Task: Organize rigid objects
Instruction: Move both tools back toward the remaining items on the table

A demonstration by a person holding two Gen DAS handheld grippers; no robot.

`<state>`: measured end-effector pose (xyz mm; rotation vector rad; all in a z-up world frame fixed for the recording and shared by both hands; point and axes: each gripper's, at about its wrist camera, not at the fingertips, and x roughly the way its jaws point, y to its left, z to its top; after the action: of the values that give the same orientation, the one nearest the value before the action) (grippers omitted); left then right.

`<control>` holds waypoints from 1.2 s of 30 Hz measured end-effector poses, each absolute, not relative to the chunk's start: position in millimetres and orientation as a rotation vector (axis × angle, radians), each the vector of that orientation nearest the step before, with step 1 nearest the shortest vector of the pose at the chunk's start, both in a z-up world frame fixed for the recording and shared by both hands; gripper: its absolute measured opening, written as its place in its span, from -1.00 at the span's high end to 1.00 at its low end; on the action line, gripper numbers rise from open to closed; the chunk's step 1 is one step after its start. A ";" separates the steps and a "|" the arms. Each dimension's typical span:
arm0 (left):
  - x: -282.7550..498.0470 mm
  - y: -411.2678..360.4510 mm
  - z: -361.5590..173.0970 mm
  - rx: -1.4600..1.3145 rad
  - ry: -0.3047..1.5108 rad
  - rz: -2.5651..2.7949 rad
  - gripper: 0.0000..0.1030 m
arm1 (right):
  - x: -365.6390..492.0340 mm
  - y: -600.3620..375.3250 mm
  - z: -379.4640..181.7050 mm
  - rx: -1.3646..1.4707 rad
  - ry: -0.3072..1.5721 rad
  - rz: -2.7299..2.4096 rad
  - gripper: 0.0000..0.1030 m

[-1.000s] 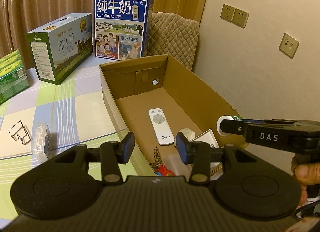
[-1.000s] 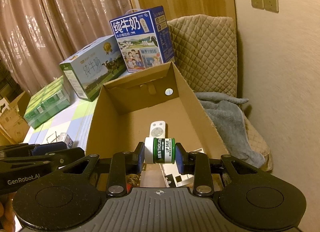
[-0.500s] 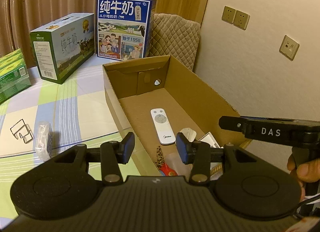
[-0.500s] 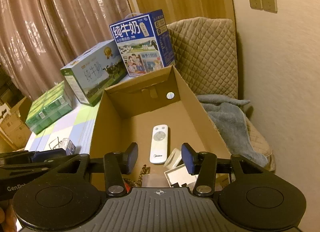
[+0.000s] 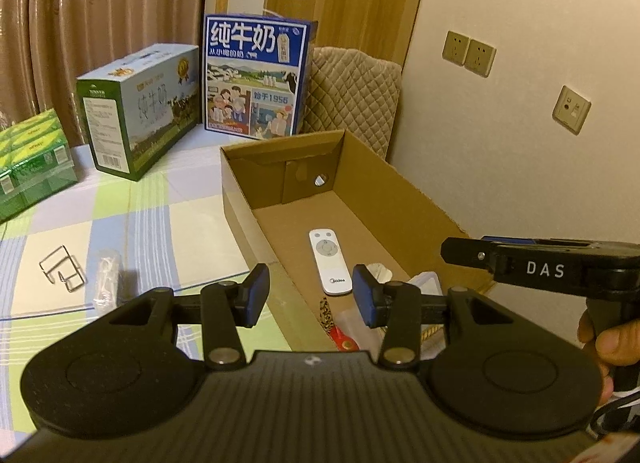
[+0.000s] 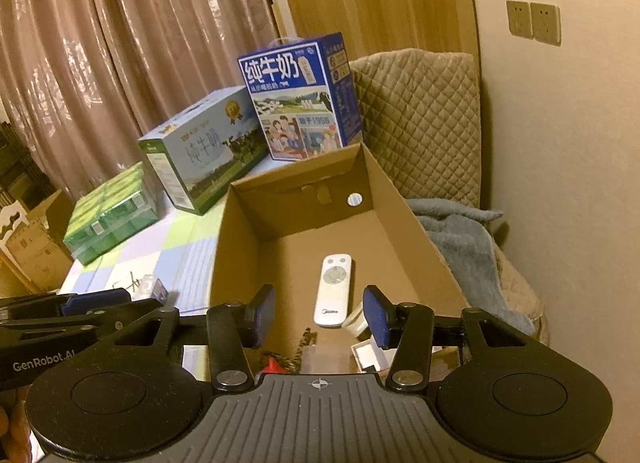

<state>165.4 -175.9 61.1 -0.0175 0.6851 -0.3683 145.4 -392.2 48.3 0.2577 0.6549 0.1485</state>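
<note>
Remote (image 6: 334,290) in cardboard box (image 6: 400,199); grey blanket (image 6: 460,239) only right view; both grippers' fingers apart, empty.

Both cameras look forward and down, close over the near end of the cardboard box (image 5: 404,199). The left one sits left of it. Both see the white remote (image 6: 333,289) inside.

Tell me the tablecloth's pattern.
Tablecloth: checks of pale green, lilac and cream; clearest in the left wrist view.

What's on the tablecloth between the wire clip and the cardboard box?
A small clear plastic packet lies on the tablecloth between the wire clip and the cardboard box; beyond it the cloth is bare. The left wrist view shows this.
</note>
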 end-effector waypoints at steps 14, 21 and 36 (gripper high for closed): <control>146.3 -102.4 108.3 -0.018 0.591 -0.278 0.22 | 126.3 -352.0 94.2 0.230 0.569 0.206 0.11; 137.1 -43.0 124.7 -0.005 0.553 -0.177 0.22 | 120.6 -318.4 110.4 0.225 0.532 0.265 0.08; 127.7 59.7 97.8 -0.023 0.593 -0.001 0.22 | 137.0 -229.2 87.6 0.164 0.579 0.389 -0.07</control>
<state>127.7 59.7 97.8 -0.0230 0.5934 -0.0015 137.0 -229.2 87.6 0.1642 0.5786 0.3886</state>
